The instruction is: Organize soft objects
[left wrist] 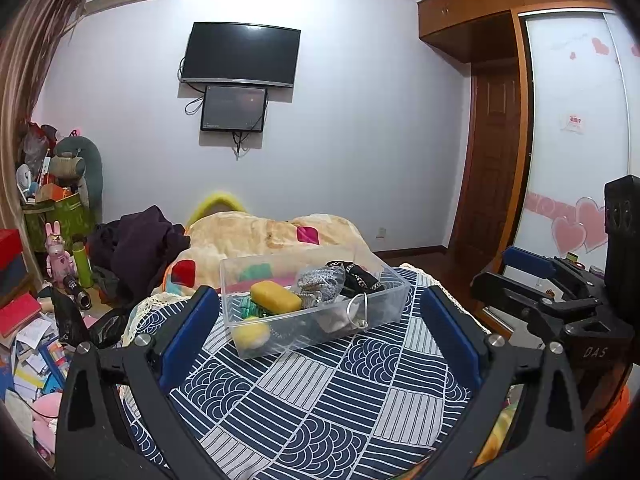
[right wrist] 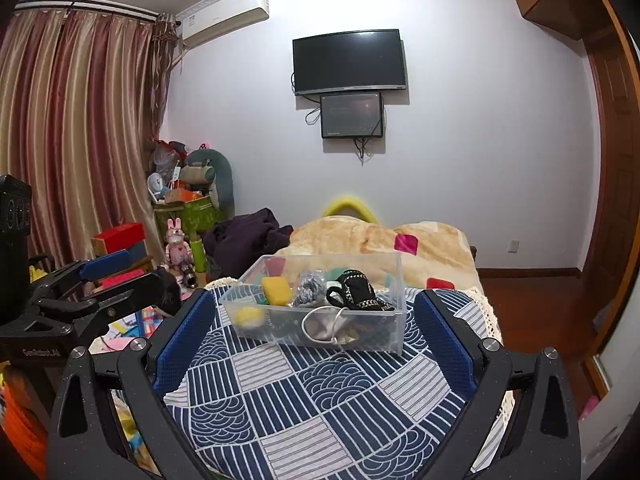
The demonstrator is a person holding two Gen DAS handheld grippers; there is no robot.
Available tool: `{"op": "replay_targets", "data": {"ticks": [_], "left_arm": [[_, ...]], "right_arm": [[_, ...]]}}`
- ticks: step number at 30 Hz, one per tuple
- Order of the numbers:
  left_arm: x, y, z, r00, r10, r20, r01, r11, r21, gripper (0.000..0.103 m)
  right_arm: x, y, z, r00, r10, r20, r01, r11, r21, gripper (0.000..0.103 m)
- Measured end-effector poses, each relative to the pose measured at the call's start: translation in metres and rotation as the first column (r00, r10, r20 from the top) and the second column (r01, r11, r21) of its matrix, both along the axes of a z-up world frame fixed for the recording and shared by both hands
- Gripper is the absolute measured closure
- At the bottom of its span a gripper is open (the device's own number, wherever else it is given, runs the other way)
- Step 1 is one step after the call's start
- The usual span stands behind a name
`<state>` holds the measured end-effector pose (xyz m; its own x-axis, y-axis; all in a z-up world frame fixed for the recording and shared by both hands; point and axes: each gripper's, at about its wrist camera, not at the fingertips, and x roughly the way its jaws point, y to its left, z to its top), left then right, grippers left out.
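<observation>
Ahead of both spread tools (empty) sits the clear bin [left wrist: 320, 312].

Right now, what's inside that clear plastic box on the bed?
The clear box holds a yellow sponge, a yellow ball, silver mesh fabric, a black studded pouch and a grey pouch. Items beneath are hidden.

The bin [left wrist: 316, 304] sits on the bed [left wrist: 320, 400] at twelve o'clock; inside it, the sponge [left wrist: 276, 297] lies at nine o'clock, the pouch [left wrist: 362, 276] at three, and the blanket [left wrist: 276, 236] lies behind.
</observation>
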<state>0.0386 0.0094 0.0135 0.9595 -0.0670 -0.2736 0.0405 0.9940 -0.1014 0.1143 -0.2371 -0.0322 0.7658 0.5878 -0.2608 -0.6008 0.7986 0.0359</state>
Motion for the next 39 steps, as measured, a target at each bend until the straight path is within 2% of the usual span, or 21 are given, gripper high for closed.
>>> {"op": "replay_targets", "data": {"ticks": [39], "left_arm": [[-0.001,0.0033,-0.0013,1.0,-0.009,-0.007,0.009,1.0,-0.014,0.0]], "right_arm": [[-0.0037,0.0015,0.0014,1.0,0.007,-0.002,-0.007,1.0,0.005,0.003]]}}
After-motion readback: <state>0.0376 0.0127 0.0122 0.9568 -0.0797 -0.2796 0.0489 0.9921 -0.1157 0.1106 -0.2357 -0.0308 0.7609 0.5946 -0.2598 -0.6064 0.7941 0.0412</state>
